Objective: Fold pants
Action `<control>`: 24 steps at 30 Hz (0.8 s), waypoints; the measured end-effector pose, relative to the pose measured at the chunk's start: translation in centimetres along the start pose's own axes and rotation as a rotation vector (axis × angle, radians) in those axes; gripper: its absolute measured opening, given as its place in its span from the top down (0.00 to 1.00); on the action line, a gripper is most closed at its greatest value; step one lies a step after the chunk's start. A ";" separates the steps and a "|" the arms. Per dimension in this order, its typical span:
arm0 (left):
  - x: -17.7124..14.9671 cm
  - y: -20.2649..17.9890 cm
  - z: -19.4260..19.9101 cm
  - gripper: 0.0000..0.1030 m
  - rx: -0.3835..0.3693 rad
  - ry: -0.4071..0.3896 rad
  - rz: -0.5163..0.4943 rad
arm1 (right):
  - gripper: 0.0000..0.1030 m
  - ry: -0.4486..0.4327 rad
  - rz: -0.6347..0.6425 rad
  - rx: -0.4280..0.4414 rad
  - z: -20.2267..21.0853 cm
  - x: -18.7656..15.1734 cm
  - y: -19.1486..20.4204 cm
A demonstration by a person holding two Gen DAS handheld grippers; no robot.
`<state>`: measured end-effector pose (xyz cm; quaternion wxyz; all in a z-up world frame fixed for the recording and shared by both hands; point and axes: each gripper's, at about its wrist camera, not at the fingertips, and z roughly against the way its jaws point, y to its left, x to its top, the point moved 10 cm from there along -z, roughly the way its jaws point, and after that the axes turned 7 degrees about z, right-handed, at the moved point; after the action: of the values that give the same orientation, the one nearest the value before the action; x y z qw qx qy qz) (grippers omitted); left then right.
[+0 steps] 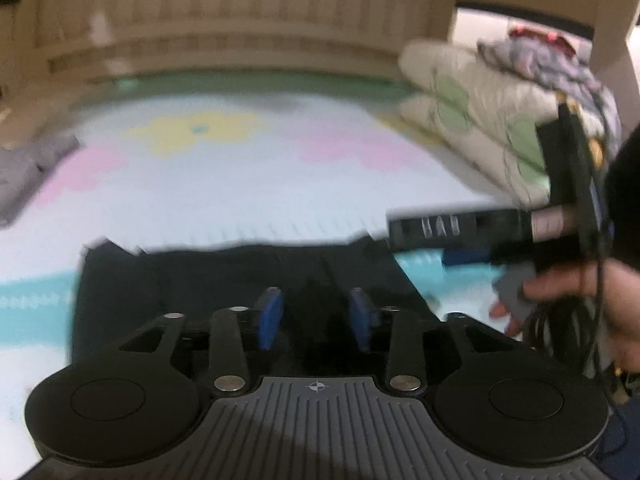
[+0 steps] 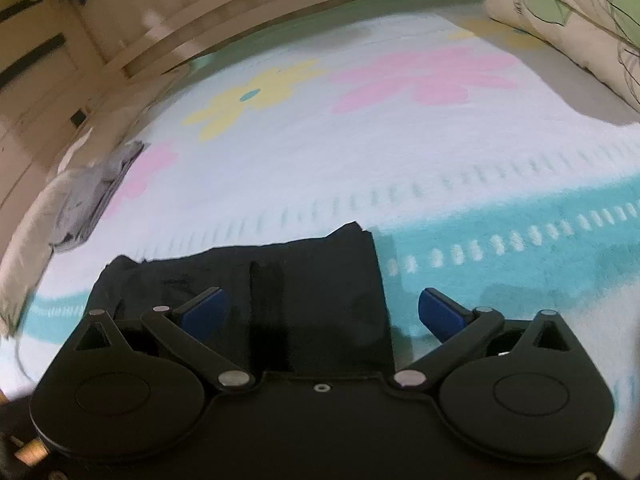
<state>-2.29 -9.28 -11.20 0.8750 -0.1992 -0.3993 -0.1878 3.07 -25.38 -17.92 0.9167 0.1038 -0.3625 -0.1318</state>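
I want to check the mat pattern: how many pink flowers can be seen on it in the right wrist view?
2. One large pink flower lies far right of the yellow flower; a second is at the left beside the grey cloth. More may be hidden.

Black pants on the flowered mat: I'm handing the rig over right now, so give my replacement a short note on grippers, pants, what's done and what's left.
Left gripper: jaws partly open, low over the black pants, pads not pressing on the cloth.
Right gripper: jaws wide open, nothing gripped, over the pants' right edge.
Pants: lying in a compact dark rectangle on the flowered mat, neither gripper holding them.
Done: they look folded at least once; the blur hides how many layers.
Left: probably check the fold and tidy the uneven far edge.
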 end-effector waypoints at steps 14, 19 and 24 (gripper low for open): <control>-3.3 10.0 -5.8 0.44 0.261 0.285 0.165 | 0.00 0.120 0.124 0.118 -3.9 -3.5 5.6; -3.3 9.5 -7.3 0.40 0.261 0.302 0.122 | 0.00 0.147 0.133 0.122 -5.0 -4.2 6.3; -3.6 10.6 -5.7 0.41 0.218 0.287 0.209 | 0.00 0.118 0.190 0.133 -5.2 -4.6 6.7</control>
<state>4.25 -2.44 -19.47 0.9540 -0.1150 -0.2655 -0.0782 4.52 -17.12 -22.67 0.9359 0.1372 -0.3243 -0.0138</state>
